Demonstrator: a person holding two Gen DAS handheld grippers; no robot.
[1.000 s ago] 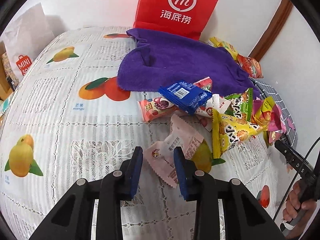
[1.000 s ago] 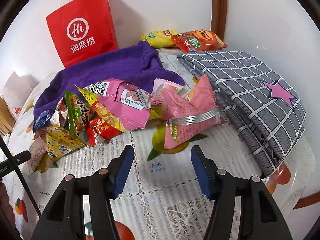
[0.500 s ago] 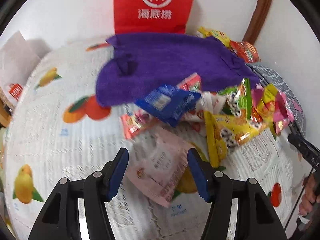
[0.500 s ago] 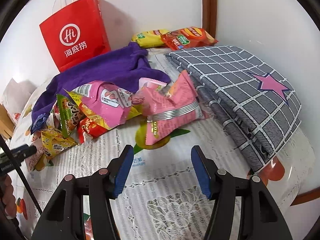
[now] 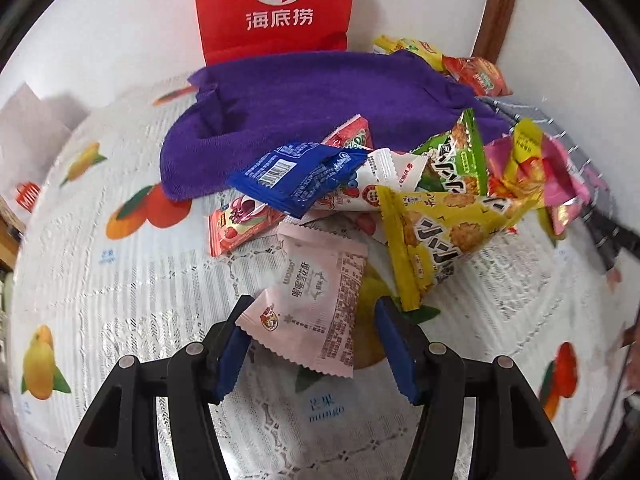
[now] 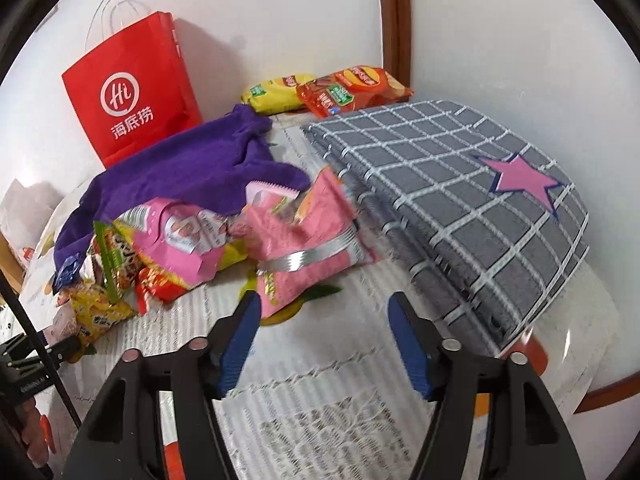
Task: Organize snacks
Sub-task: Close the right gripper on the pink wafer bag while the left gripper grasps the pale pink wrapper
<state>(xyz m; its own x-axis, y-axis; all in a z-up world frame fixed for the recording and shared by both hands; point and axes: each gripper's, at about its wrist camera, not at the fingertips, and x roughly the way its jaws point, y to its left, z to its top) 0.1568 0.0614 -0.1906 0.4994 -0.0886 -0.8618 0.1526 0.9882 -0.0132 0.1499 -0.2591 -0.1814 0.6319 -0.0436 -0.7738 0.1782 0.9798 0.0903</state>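
Observation:
A heap of snack packets lies on the fruit-print tablecloth [image 5: 120, 280]. My left gripper [image 5: 316, 328] is open, its jaws on either side of a pale pink packet [image 5: 316, 296] that lies flat. Behind it lie a blue packet [image 5: 296, 176], a yellow packet [image 5: 436, 232], a green one [image 5: 460, 160] and a red-pink one [image 5: 240, 224]. My right gripper [image 6: 324, 332] is open and empty, just in front of a large pink bag [image 6: 304, 236]. More pink, yellow and red packets [image 6: 132, 264] lie to its left.
A purple towel [image 5: 312, 104] lies behind the heap, in front of a red paper bag [image 5: 276, 4] at the wall. A folded grey checked cloth [image 6: 472, 208] with a pink star lies on the right. Two chip bags [image 6: 332, 92] sit in the far corner.
My left gripper has opened wide and moved forward so the pale pink packet now sits between its jaws. My right gripper has moved closer to the large pink bag.

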